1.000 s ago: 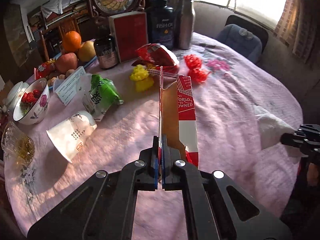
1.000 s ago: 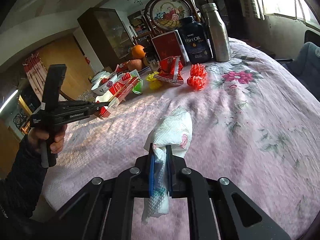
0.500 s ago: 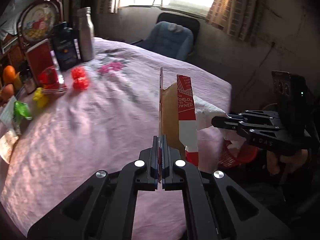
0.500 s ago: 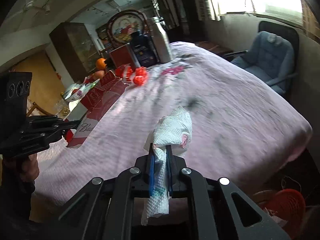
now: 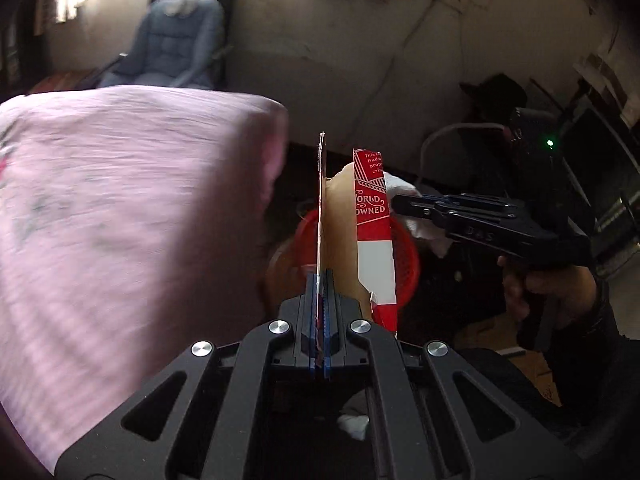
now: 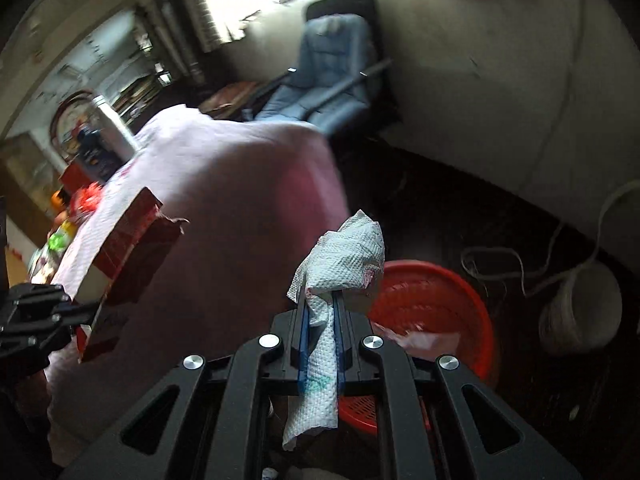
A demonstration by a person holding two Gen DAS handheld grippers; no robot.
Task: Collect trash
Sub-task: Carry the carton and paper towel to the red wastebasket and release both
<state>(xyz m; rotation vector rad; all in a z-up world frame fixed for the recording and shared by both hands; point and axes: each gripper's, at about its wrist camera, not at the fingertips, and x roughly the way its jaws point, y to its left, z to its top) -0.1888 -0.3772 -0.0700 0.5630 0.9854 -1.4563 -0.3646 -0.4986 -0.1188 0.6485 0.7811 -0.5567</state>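
Observation:
My left gripper (image 5: 321, 280) is shut on a flattened red and white beer carton (image 5: 372, 232) and holds it upright off the table's edge, above a red plastic basket (image 5: 408, 264) on the floor. My right gripper (image 6: 320, 304) is shut on a crumpled white paper towel (image 6: 344, 252) just left of the same red basket (image 6: 436, 300). The right gripper (image 5: 404, 204) with the towel shows in the left wrist view, right of the carton. The carton (image 6: 124, 248) and left gripper (image 6: 86, 312) show at the left of the right wrist view.
The table with a pink cloth (image 5: 120, 208) fills the left; its edge is beside both grippers. A blue armchair (image 6: 332, 76) stands by the wall. A pale bucket (image 6: 576, 312) and cords lie right of the basket. Bottles and fruit (image 6: 104, 136) stand far back on the table.
Both grippers have swung away from the table, right and down toward the floor. The red basket has come into view under them. Both stay shut on their items.

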